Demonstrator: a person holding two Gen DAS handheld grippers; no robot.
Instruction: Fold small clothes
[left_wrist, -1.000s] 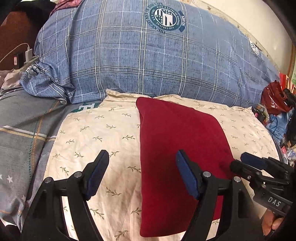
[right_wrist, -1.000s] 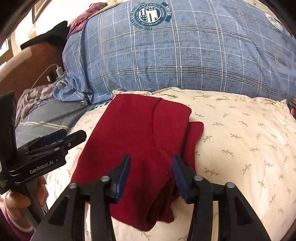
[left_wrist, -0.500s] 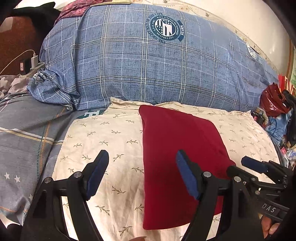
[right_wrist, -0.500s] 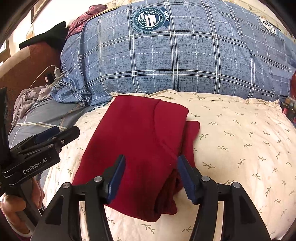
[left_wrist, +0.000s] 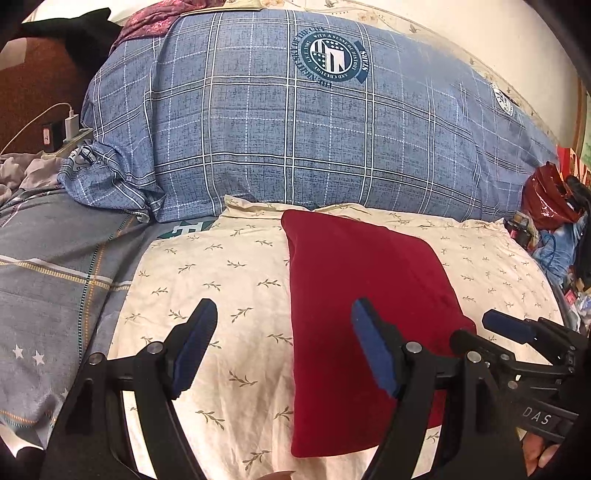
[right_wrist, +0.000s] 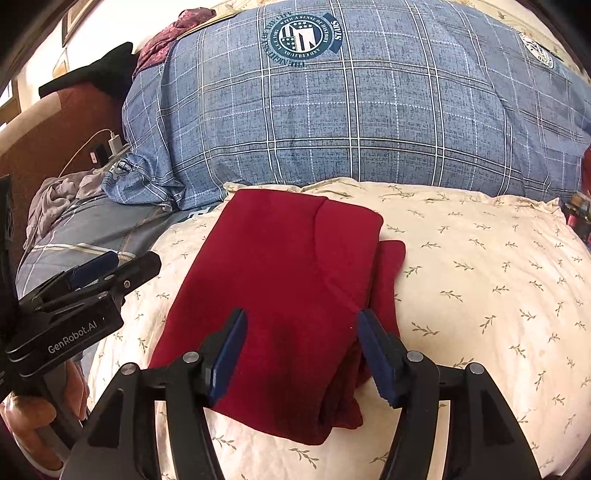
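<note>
A dark red garment (left_wrist: 362, 295) lies folded into a long rectangle on a cream pillow with a leaf print (left_wrist: 221, 280). In the right wrist view the garment (right_wrist: 288, 280) shows stacked layers and a loose edge on its right side. My left gripper (left_wrist: 284, 347) is open and empty, above the garment's left edge. My right gripper (right_wrist: 301, 354) is open and empty, hovering over the garment's near end. Each gripper shows in the other's view: the right one (left_wrist: 517, 339) and the left one (right_wrist: 92, 280).
A big blue plaid pillow (left_wrist: 303, 133) stands behind the cream pillow. A grey striped bedsheet (left_wrist: 55, 273) lies to the left with a charger and cable (left_wrist: 70, 122) beyond. Red and blue bags (left_wrist: 550, 206) crowd the right edge.
Both grippers have drawn back and up from the garment. The right gripper's jaws have opened wider. The garment has stayed in place.
</note>
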